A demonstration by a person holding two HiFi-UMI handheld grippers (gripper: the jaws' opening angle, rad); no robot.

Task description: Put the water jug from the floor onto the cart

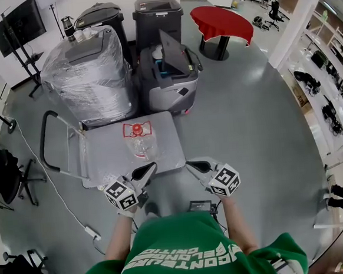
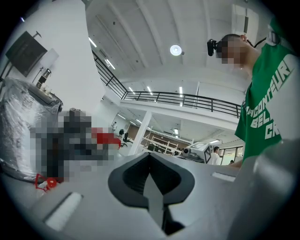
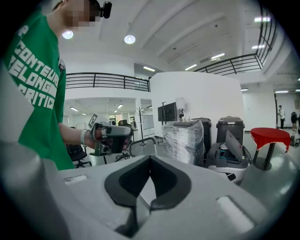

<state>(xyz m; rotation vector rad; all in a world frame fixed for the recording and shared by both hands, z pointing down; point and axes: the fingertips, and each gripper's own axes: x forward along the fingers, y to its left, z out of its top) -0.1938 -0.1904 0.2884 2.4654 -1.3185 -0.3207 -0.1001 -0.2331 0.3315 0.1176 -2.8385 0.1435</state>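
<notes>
- The water jug (image 1: 140, 143) is off the floor and sitting on the cart (image 1: 108, 156), about mid-deck. Its red cap (image 1: 136, 129) is on the side away from me. It looks upright from up here, but I wouldn't swear to it.
- So as far as I can judge, the main job is basically done. Nothing of mine is touching the jug, and it sits well in from the deck's edges.
- What's left, if anything, is maybe a nudge to centre it, or just backing off. I don't see a second jug anywhere on the floor.
- My left claw (image 1: 146, 170) is at the near edge of the cart, just short of the jug. Its jaws are pressed together with nothing between them. It points roughly level, angled in toward the jug.
- My right claw (image 1: 192, 165) is by the cart's near right corner, a bit further from the jug. It's closed up tight too and holding nothing, with the nose tipped slightly down.
- Both arms are out in front of me, elbows in, with the two claws aimed toward each other in a shallow V.
- Past the cart there's a plastic-wrapped machine (image 1: 90, 75).
</notes>
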